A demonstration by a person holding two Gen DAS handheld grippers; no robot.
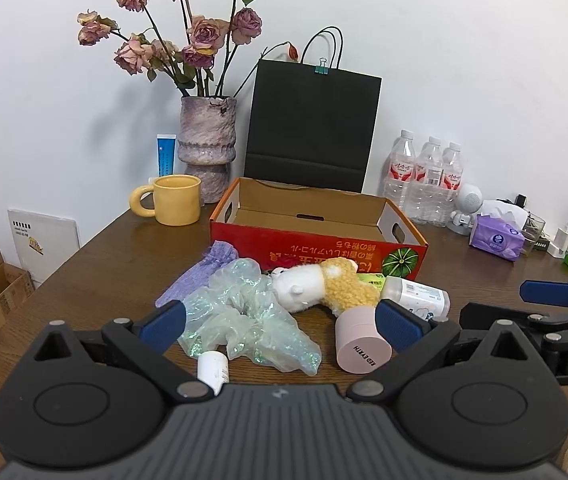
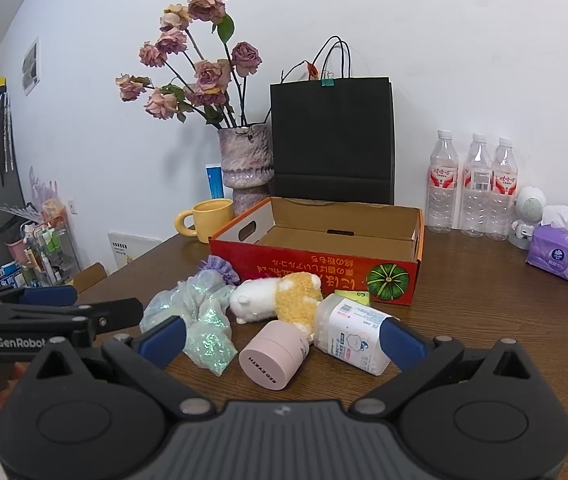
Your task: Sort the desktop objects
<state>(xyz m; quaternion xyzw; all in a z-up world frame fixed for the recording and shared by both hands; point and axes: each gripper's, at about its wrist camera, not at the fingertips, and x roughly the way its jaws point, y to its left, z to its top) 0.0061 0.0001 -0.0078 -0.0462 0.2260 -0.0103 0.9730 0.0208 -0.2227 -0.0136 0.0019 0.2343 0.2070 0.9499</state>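
Note:
A pile of objects lies on the brown table in front of an open red cardboard box (image 1: 315,246) (image 2: 315,266): a white and yellow plush toy (image 1: 315,286) (image 2: 280,296), a pink jar (image 1: 359,340) (image 2: 276,354), a white bottle on its side (image 1: 417,296) (image 2: 351,334), an iridescent plastic bag (image 1: 244,316) (image 2: 200,312), a purple pouch (image 1: 200,270) (image 2: 220,270) and a small white tube (image 1: 214,370). My left gripper (image 1: 280,324) is open above the bag and jar, holding nothing. My right gripper (image 2: 284,338) is open above the jar and bottle, holding nothing.
A yellow mug (image 1: 172,200) (image 2: 208,220), a vase of roses (image 1: 208,148) (image 2: 246,164) and a black paper bag (image 1: 311,128) (image 2: 331,140) stand behind the box. Three water bottles (image 1: 423,184) (image 2: 475,188) and a purple tissue pack (image 1: 495,238) (image 2: 559,256) are at the right.

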